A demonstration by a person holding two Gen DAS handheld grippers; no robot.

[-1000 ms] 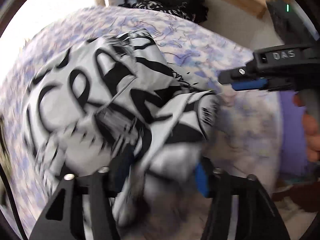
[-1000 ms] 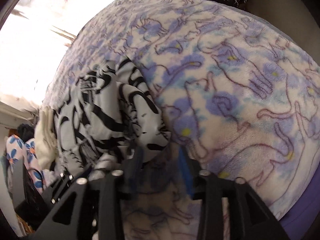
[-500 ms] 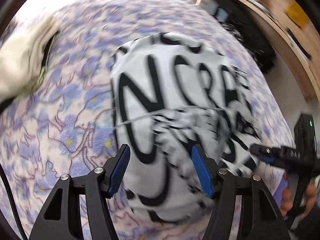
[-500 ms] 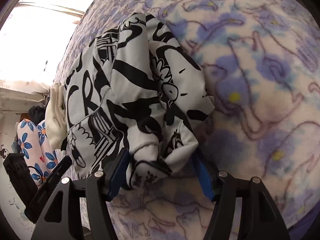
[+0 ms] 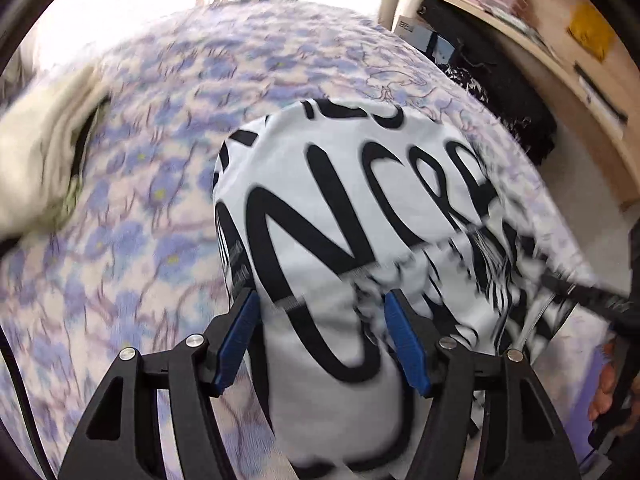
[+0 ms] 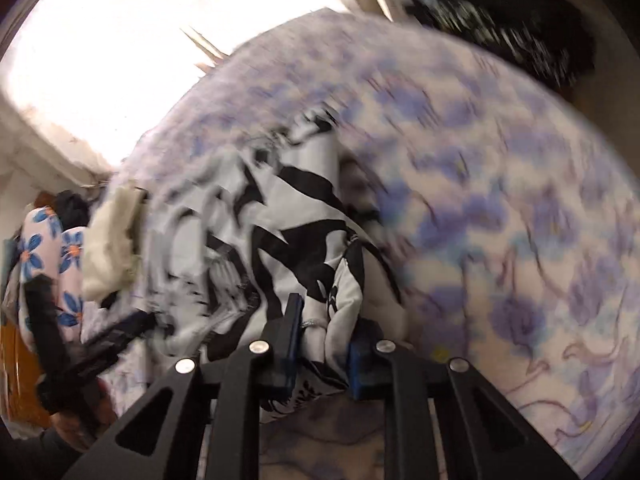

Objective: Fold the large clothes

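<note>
A large white garment with bold black lettering (image 5: 360,216) lies on a bed covered by a purple cat-print blanket (image 5: 168,128). My left gripper (image 5: 322,336) is open, its blue pads either side of the cloth's near edge, gripping nothing. My right gripper (image 6: 322,344) is shut on a bunched fold of the same garment (image 6: 280,240) at its near end. The right gripper also shows at the right edge of the left wrist view (image 5: 588,296), on the far side of the garment.
A cream folded cloth (image 5: 44,160) lies on the bed to the left. Dark patterned clothes (image 5: 500,96) are heaped beyond the bed beside a wooden shelf (image 5: 560,52). A floral blue-and-white cloth (image 6: 44,248) sits past the bed's left edge.
My left gripper let go of the garment and opened, and now hovers over its edge. My right gripper closed on a fold of the garment and lifted it. Both views swung.
</note>
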